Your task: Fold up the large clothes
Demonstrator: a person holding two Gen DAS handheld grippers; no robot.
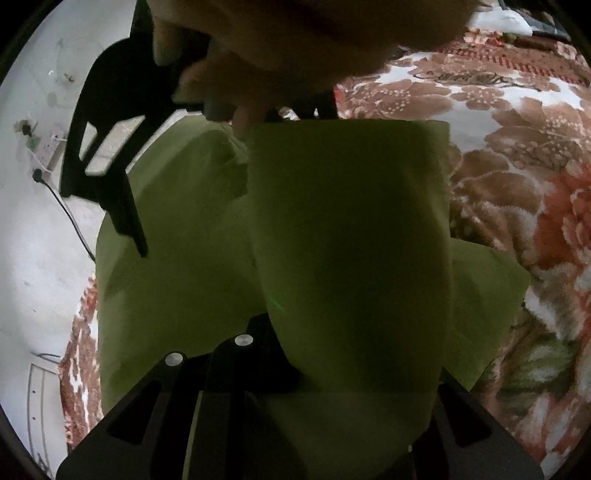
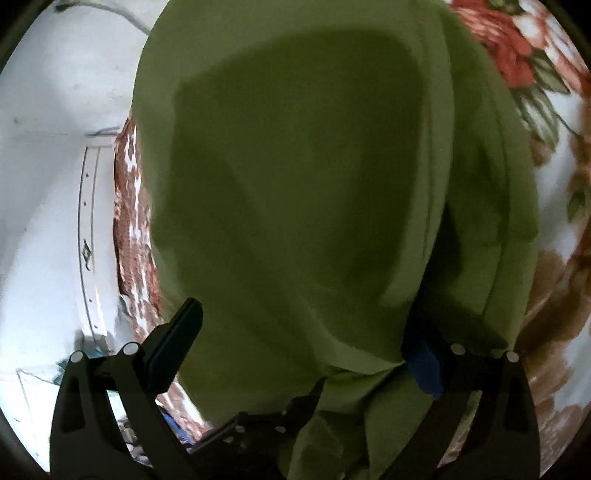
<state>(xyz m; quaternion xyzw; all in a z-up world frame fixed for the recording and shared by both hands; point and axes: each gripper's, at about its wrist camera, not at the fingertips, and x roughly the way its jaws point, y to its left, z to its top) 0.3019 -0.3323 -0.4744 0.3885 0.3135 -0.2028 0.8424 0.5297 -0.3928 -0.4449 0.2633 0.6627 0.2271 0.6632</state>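
Note:
A large olive-green garment (image 1: 351,229) lies on a floral blanket, with one folded layer on top. My left gripper (image 1: 332,354) is at the bottom of the left wrist view, shut on a raised fold of the garment that hides its fingertips. In that view my right gripper (image 1: 229,177) reaches in from the top left under a hand (image 1: 295,44); one black finger (image 1: 129,221) points down onto the cloth. In the right wrist view the garment (image 2: 295,184) fills the frame. The right gripper (image 2: 306,332) is open and straddles a bunched fold. The fold drapes over the blue-padded finger (image 2: 424,365).
The floral blanket (image 1: 517,166) in brown, red and white spreads to the right and behind. On the left are the blanket's edge (image 2: 129,221), a pale floor (image 1: 37,240) and a black cable (image 1: 70,218). White items (image 1: 506,18) lie at the far top right.

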